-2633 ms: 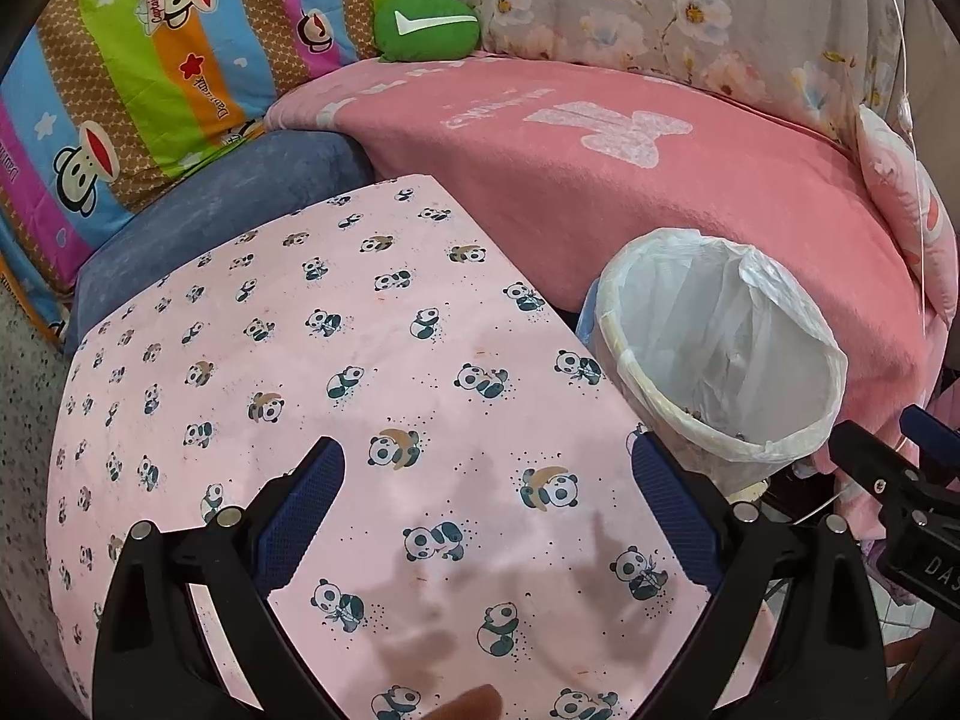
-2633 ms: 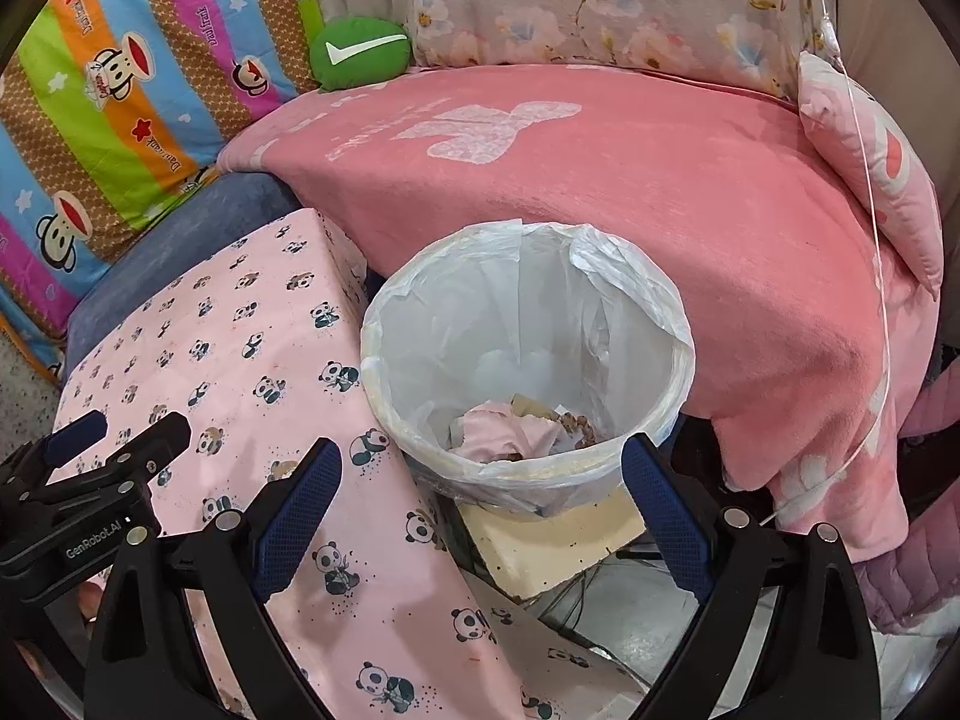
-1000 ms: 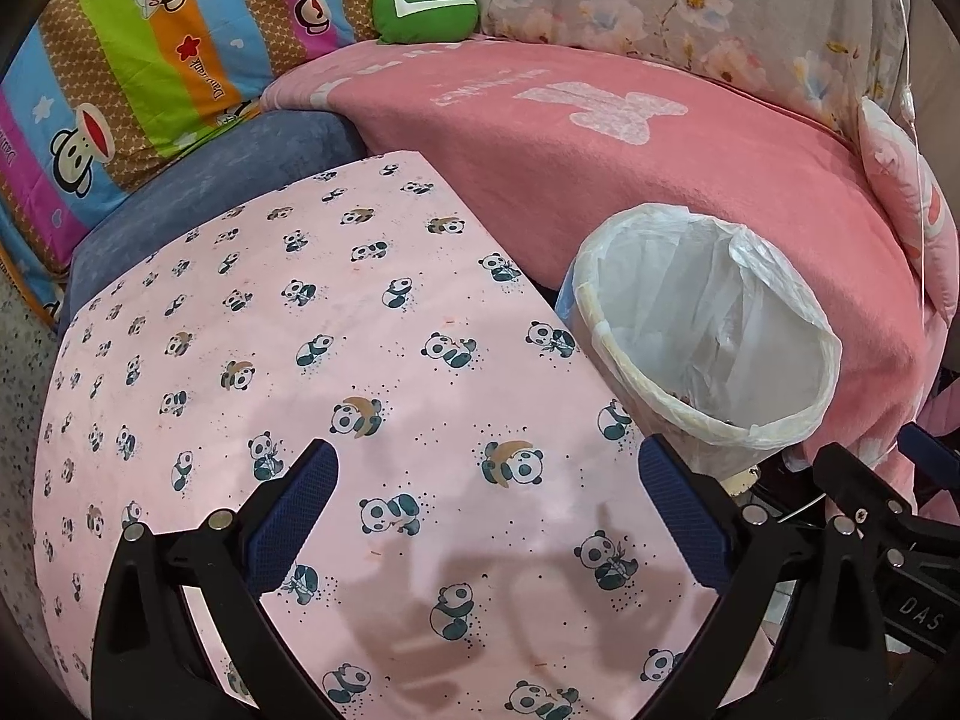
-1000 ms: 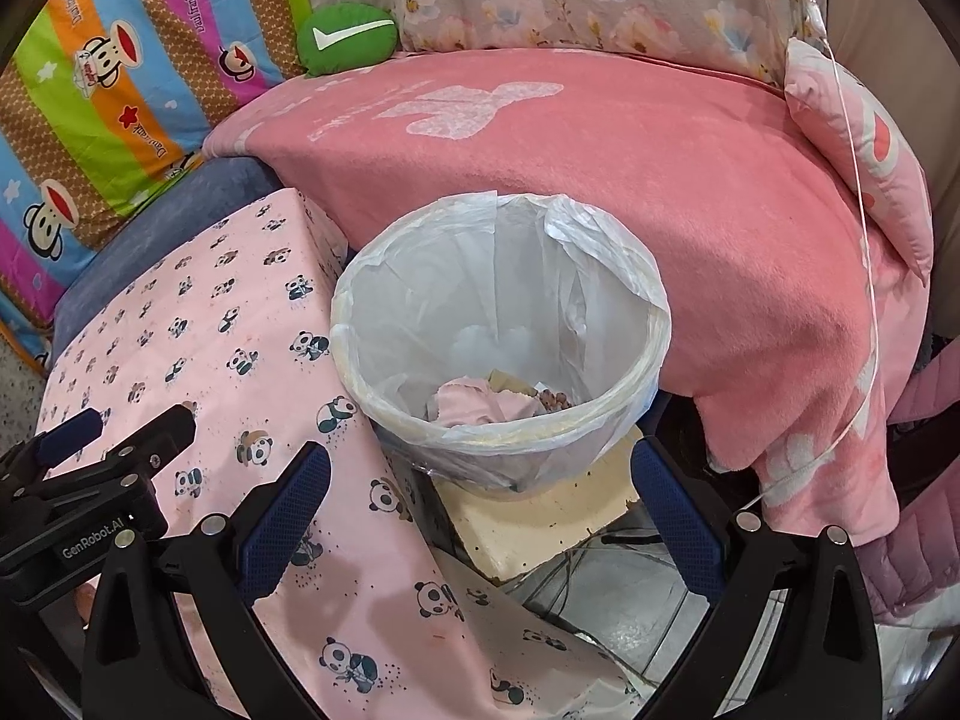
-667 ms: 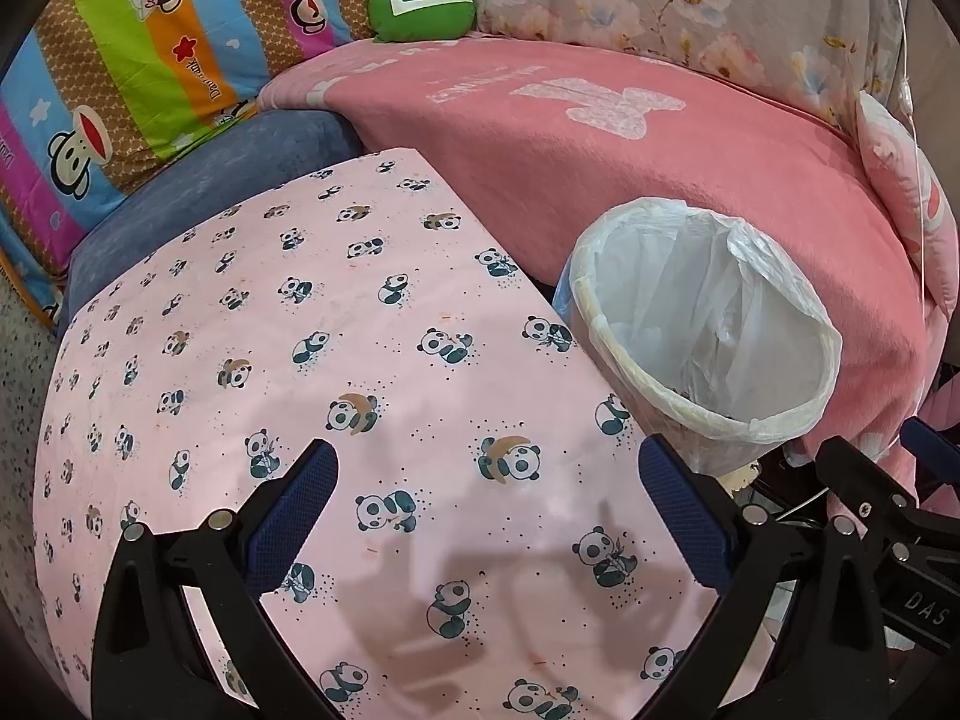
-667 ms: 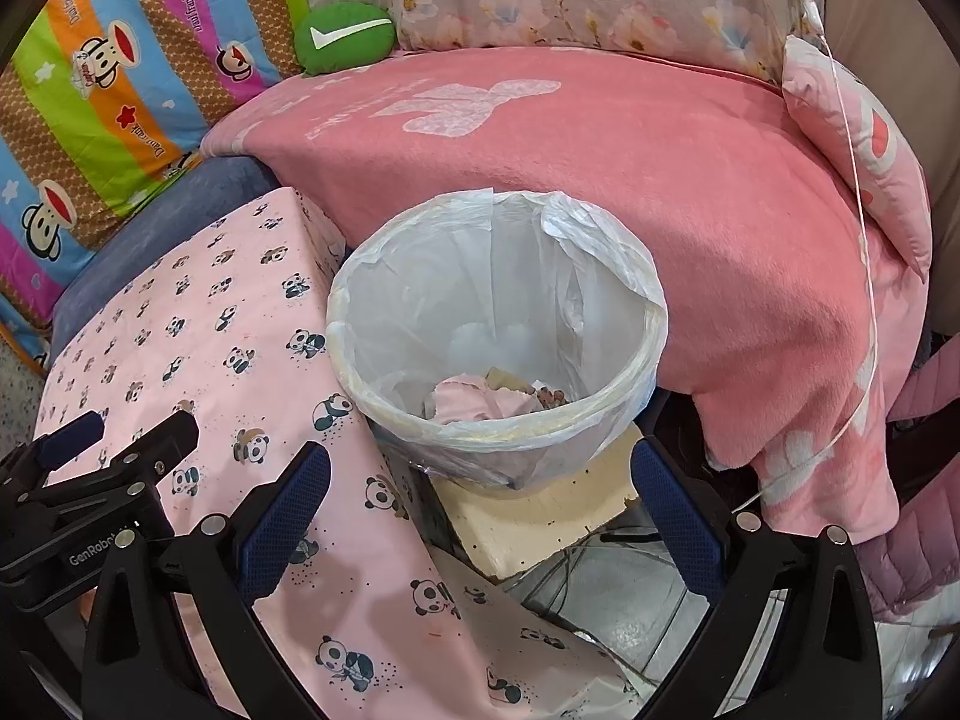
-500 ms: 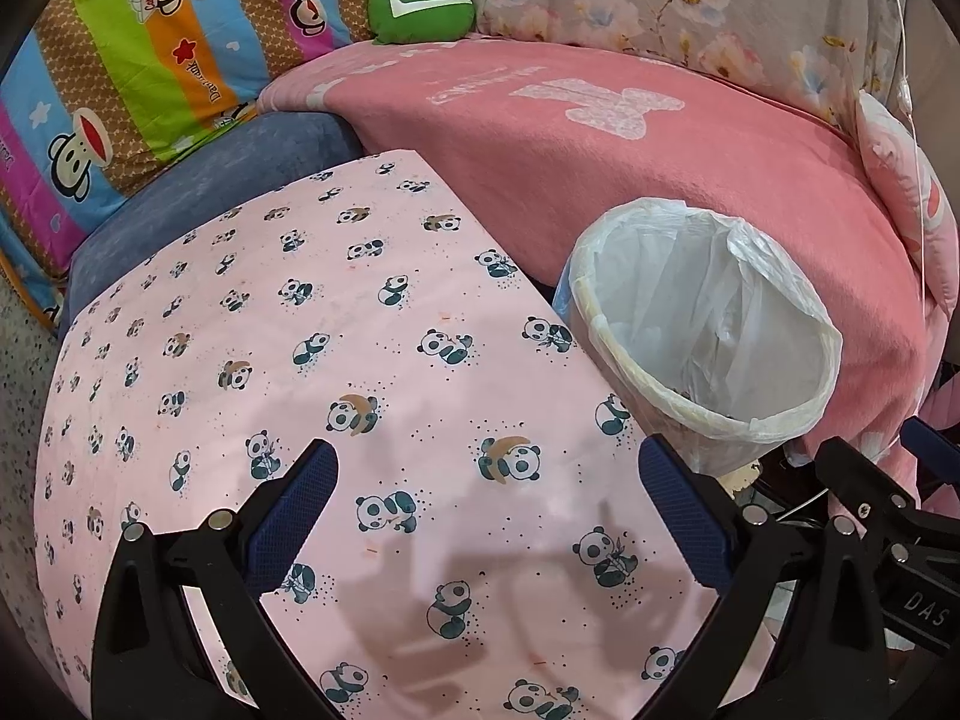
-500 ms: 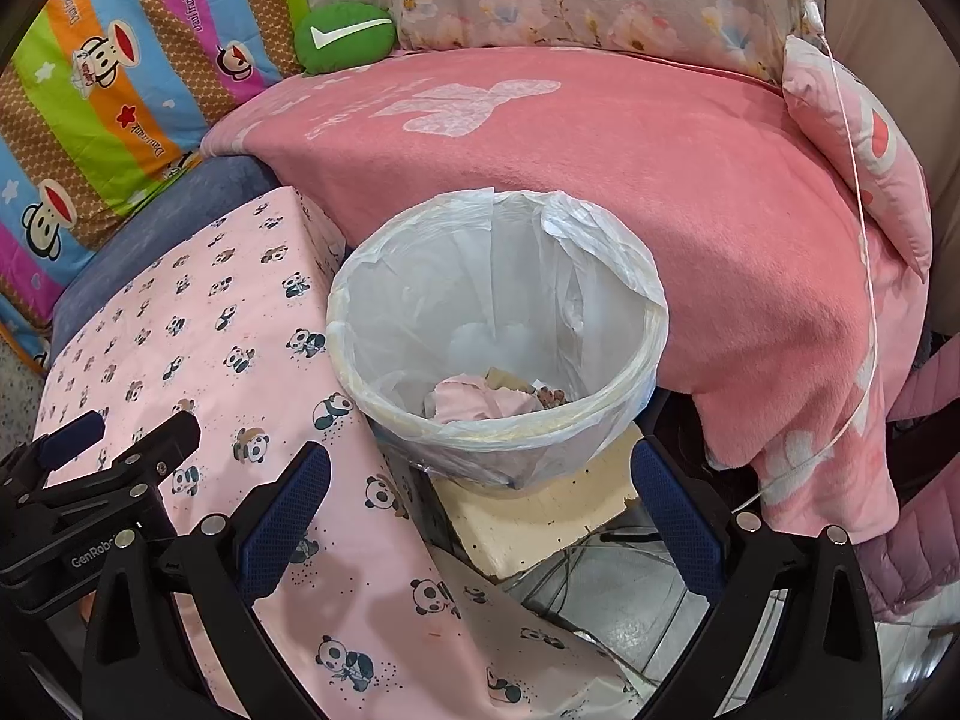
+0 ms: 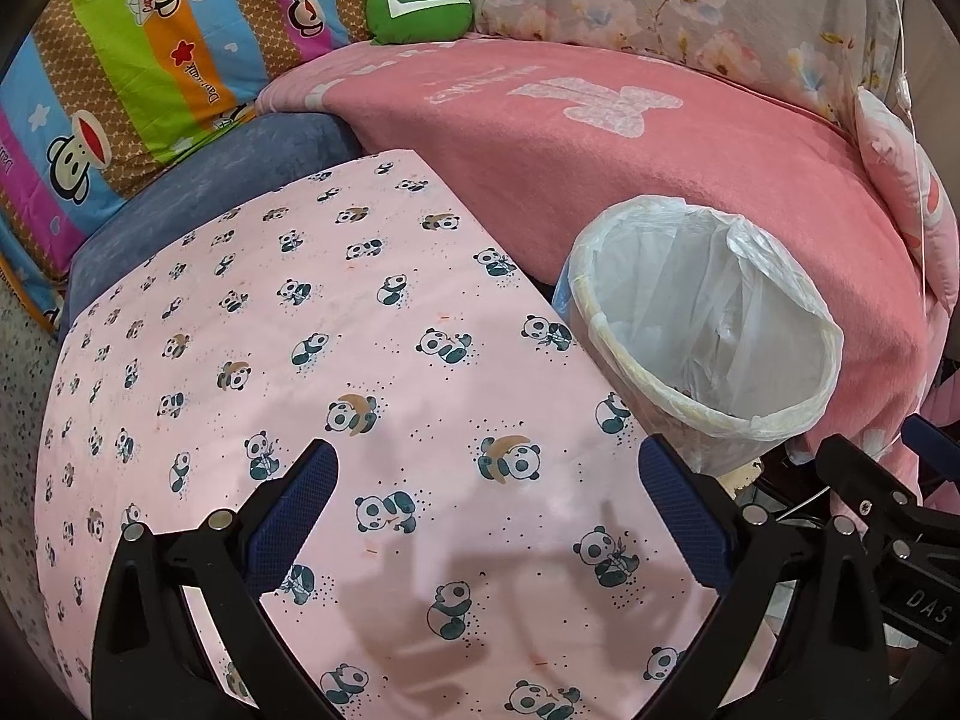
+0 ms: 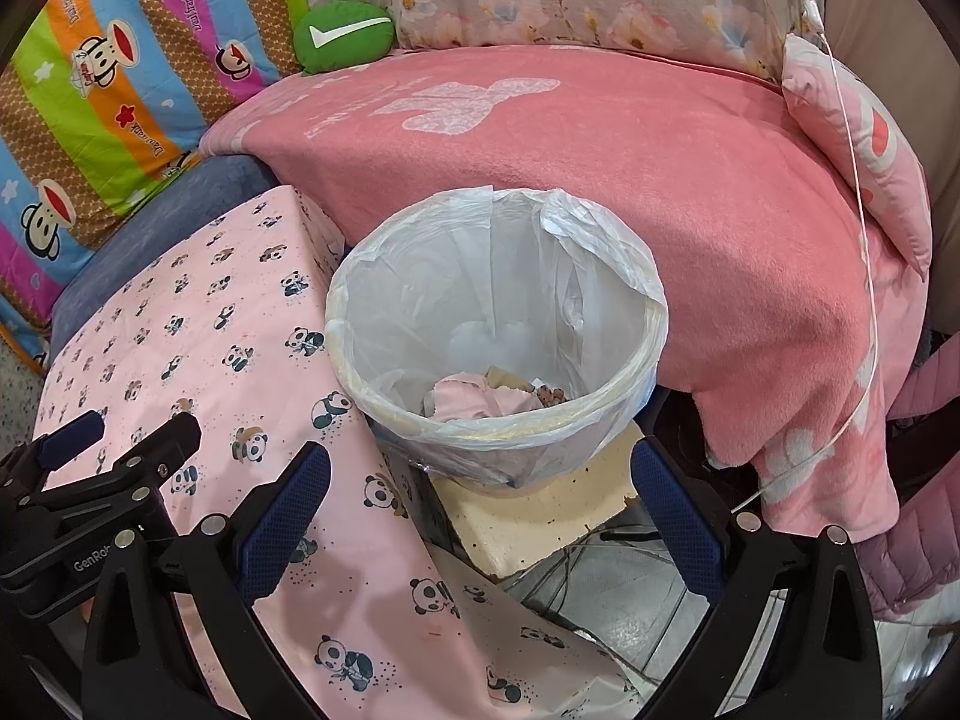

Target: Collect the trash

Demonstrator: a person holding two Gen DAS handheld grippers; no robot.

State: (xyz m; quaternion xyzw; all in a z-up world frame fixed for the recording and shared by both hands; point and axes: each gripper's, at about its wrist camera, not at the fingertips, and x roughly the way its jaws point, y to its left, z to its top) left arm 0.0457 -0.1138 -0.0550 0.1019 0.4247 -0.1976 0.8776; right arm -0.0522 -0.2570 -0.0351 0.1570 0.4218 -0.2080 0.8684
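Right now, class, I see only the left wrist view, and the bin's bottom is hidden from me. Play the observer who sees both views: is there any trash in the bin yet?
Observer: Yes. The bin holds a pink wad with brown scraps beside it.
Operator: What does the bin stand on?
Observer: A cream block.
Operator: Is the right claw carrying anything?
Observer: No. The right claw is open, with nothing between its fingers.
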